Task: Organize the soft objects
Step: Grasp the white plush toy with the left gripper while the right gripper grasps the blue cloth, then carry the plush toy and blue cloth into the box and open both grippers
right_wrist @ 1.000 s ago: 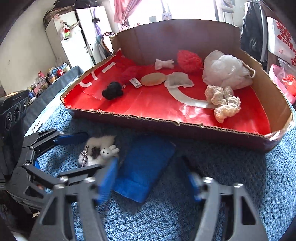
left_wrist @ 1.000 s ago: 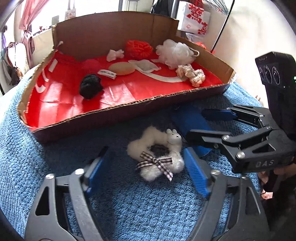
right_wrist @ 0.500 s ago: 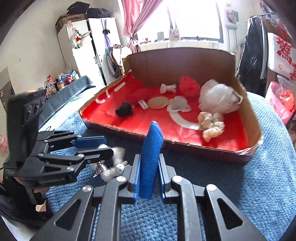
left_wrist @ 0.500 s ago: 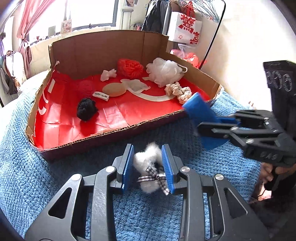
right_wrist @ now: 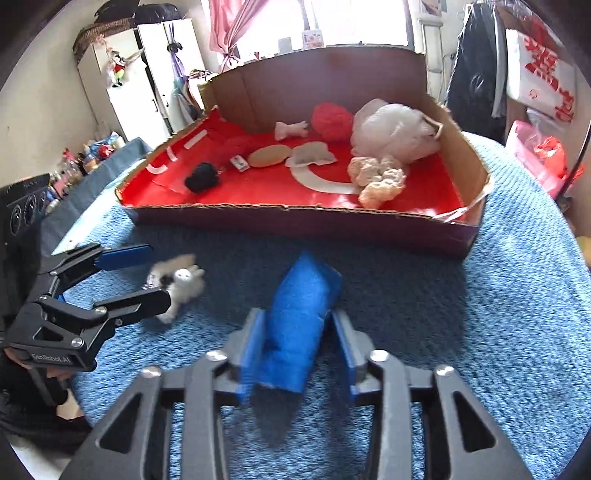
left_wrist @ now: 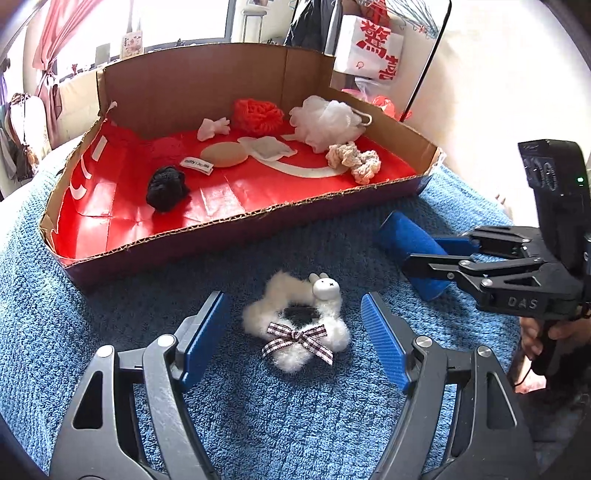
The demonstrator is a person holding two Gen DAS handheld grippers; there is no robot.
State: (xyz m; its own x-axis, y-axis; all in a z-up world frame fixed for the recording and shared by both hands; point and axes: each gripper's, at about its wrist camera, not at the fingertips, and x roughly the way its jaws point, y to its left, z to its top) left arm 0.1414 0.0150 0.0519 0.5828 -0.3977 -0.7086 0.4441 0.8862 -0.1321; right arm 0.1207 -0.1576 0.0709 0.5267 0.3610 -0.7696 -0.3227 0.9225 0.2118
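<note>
Left claw: The left gripper (left_wrist: 293,341) was spread wide and its jaws were opening. The fluffy white scrunchie (left_wrist: 295,321) lay between the blue pads, but the pads did not touch it.
Scrunchie: It lay flat on the blue towel (left_wrist: 110,317). It had a little bunny head and a checked bow.
Right claw: The right gripper (right_wrist: 299,350) had its jaws opening too. The blue sponge (right_wrist: 299,317) stood between the pads. The left pad looked right against it and the right pad had a small gap, but the picture was blurry there, so I cannot tell if it was pinched.
Hand: A hand (left_wrist: 546,330) held the right claw's handle at the edge.
Surface: The blue towel was bumpy and covered everything in front.
Box: The cardboard tray (left_wrist: 192,236) sat on the towel just behind the two toys. It was red inside.
In the box: A black scrunchie (left_wrist: 167,187), a tan pad (left_wrist: 224,155), a red puff (left_wrist: 258,115), a white bath pouf (left_wrist: 325,120) and a cream scrunchie (left_wrist: 354,161) lay apart on the red floor.
Room: Far back were a bright window with a pink curtain (right_wrist: 231,27), a white cupboard (right_wrist: 144,85) and a white bag with red letters (left_wrist: 371,50).
</note>
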